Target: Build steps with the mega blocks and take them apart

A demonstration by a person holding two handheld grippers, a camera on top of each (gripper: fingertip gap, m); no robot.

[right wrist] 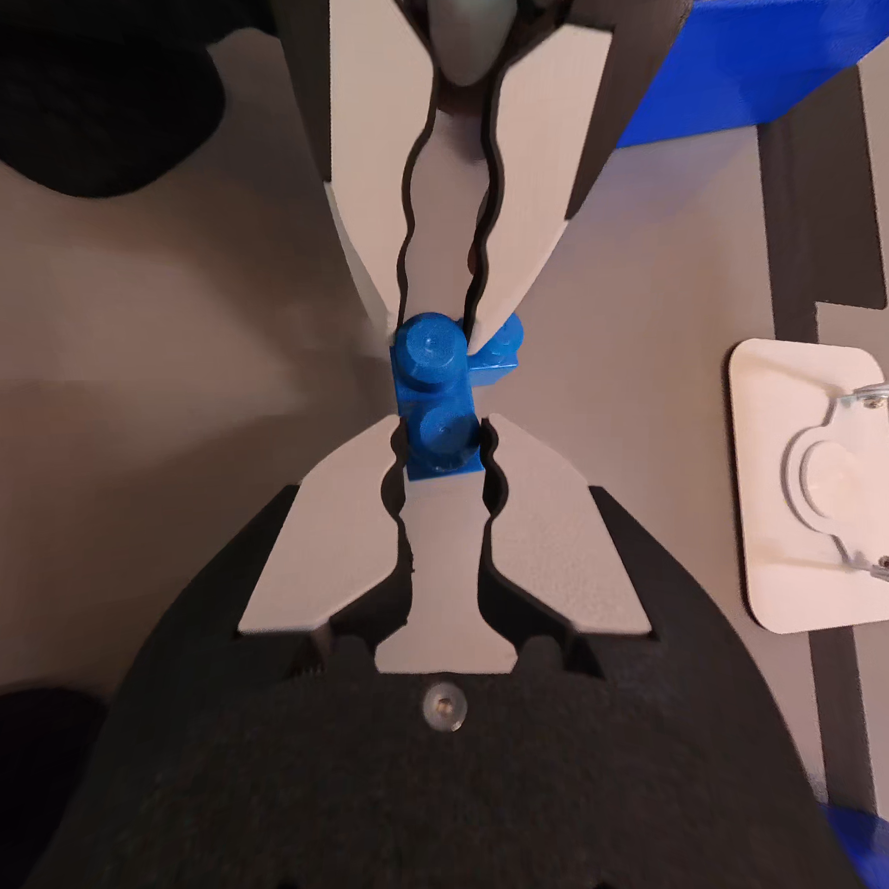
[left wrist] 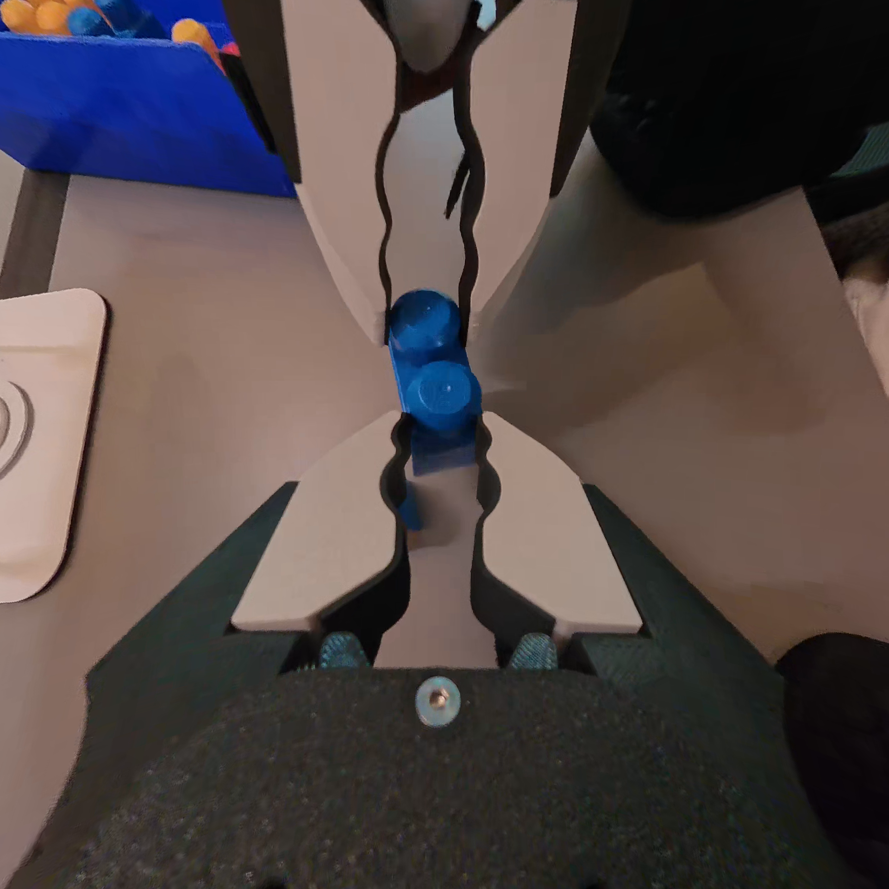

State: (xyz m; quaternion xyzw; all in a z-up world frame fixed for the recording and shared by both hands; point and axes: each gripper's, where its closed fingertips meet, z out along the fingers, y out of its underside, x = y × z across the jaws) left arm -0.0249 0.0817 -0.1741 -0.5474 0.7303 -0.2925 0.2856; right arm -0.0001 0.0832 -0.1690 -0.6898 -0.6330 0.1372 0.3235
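Holding blue blocks (left wrist: 435, 380) between grippers; blue bin (left wrist: 125, 106) holds orange, blue blocks.

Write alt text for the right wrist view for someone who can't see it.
Two grippers meet tip to tip over a grey table, both closed on a blue block with two studs: the right gripper from below, the left gripper from above. A second blue block sticks out sideways beneath it; a blue bin sits upper right.
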